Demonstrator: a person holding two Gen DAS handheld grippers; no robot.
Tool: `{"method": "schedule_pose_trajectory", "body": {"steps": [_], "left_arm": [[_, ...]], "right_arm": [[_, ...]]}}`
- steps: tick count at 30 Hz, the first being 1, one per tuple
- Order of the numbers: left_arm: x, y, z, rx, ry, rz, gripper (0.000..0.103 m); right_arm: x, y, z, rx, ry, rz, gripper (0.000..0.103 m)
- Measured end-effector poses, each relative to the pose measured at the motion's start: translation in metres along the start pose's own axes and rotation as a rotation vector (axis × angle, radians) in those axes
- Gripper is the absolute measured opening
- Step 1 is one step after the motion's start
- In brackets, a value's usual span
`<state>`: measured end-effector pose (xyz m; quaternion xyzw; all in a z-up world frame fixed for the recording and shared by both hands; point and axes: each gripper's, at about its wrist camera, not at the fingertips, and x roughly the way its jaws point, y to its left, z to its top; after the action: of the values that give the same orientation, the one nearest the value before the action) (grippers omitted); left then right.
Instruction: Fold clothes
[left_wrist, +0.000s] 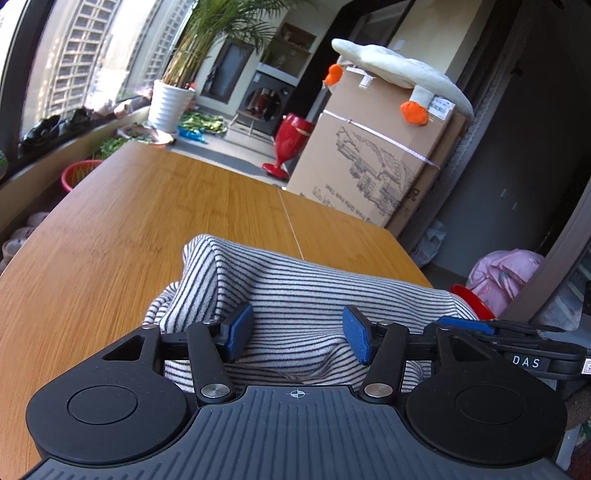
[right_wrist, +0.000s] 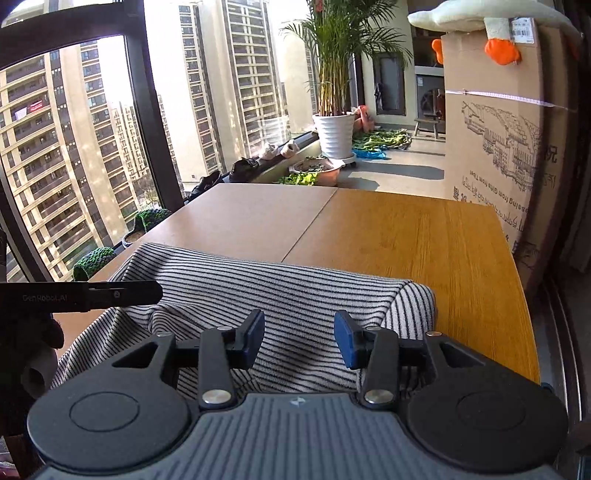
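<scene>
We see the wooden table (left_wrist: 147, 221) | on it, at its near edge, a bunched black-and-white striped cotton garment (left_wrist: 295, 295) | left tool (left_wrist: 298, 332) and right tool (right_wrist: 299, 339) both spread above it, gripping nothing.

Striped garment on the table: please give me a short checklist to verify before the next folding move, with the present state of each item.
1. Garment fully on table: cannot tell; near edge hidden.
2. Garment flat: not ok; bunched, ridge across it.
3. Left gripper open, pads clear of cloth: ok.
4. Right gripper open, nothing pinched: ok.
5. Table beyond garment free for folding: ok.
6. Grippers apart from each other: ok; they do not touch.
</scene>
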<state>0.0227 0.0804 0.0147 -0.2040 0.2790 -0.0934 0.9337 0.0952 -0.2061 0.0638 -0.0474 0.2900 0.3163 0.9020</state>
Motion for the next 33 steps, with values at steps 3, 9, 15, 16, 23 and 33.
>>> {"method": "schedule_pose_trajectory", "body": {"steps": [3, 9, 15, 16, 23, 33], "left_arm": [[-0.001, -0.001, -0.004, 0.014, 0.013, 0.0, 0.063], [-0.011, 0.011, -0.004, -0.065, 0.017, -0.044, 0.064], [-0.044, 0.022, 0.007, -0.139, -0.1, -0.06, 0.092], [-0.048, 0.024, 0.01, -0.157, -0.122, -0.049, 0.093], [-0.051, 0.029, 0.023, -0.193, -0.147, 0.013, 0.094], [-0.022, 0.013, -0.005, -0.085, 0.001, 0.087, 0.065]], "right_arm": [[0.005, 0.03, 0.02, -0.234, -0.04, 0.078, 0.068], [0.083, 0.025, 0.045, -0.233, 0.134, 0.221, 0.071], [0.107, 0.015, 0.043, -0.108, 0.197, 0.287, 0.068], [0.1, 0.019, 0.043, -0.128, 0.176, 0.284, 0.054], [0.025, 0.056, 0.008, -0.373, 0.005, 0.247, 0.03], [-0.024, 0.066, -0.025, -0.361, -0.034, 0.09, 0.036]]}}
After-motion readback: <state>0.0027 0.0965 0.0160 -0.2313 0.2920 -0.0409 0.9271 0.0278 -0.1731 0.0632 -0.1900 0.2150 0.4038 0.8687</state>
